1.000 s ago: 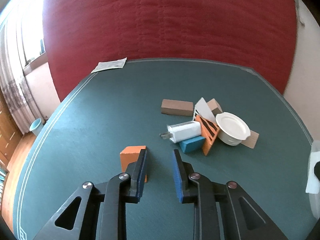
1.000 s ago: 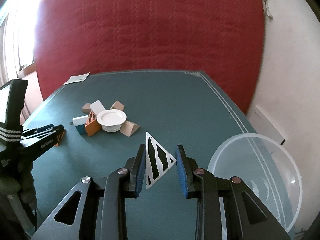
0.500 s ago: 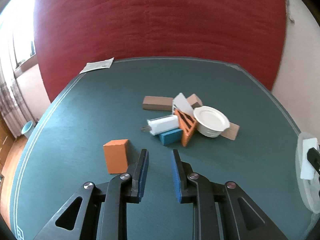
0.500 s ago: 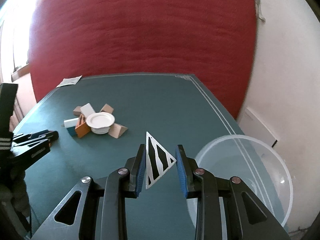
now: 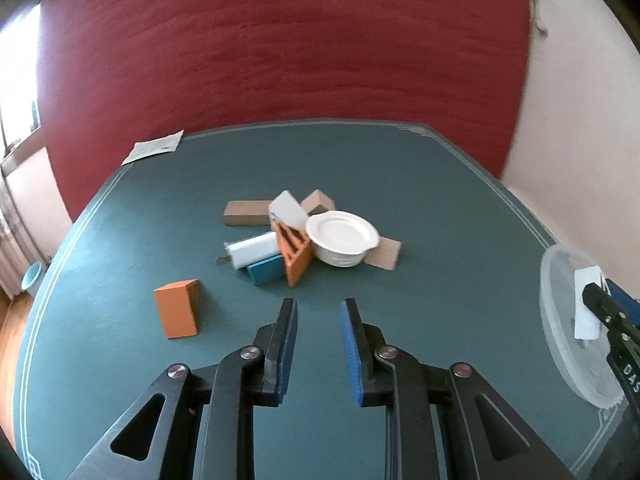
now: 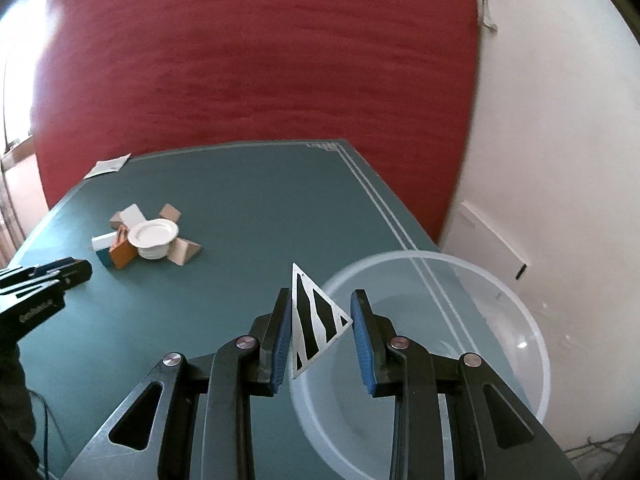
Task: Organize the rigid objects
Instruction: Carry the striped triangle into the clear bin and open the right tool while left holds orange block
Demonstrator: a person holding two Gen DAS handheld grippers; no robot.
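My right gripper (image 6: pixel 322 322) is shut on a white triangular block with black stripes (image 6: pixel 314 320) and holds it over the near rim of a clear plastic bowl (image 6: pixel 460 320). My left gripper (image 5: pixel 319 322) is open and empty above the green table (image 5: pixel 400 168). An orange block (image 5: pixel 178 312) stands to its left. Ahead lies a pile: a white dish (image 5: pixel 342 238), an orange striped triangle (image 5: pixel 294 250), a white charger (image 5: pixel 252 250), a blue block (image 5: pixel 266 270) and brown blocks (image 5: pixel 246 213). The pile also shows in the right wrist view (image 6: pixel 148 240).
A paper sheet (image 5: pixel 154 150) lies at the table's far left corner. The clear bowl (image 5: pixel 568 320) sits at the table's right edge with the right gripper over it. A red quilted hanging (image 5: pixel 280 60) covers the wall behind. The left gripper (image 6: pixel 44 284) shows at the left in the right wrist view.
My left gripper has drawn back and to the right, away from the orange block, which stays on the table. My right gripper has carried the striped triangle to the right, over the clear bowl.
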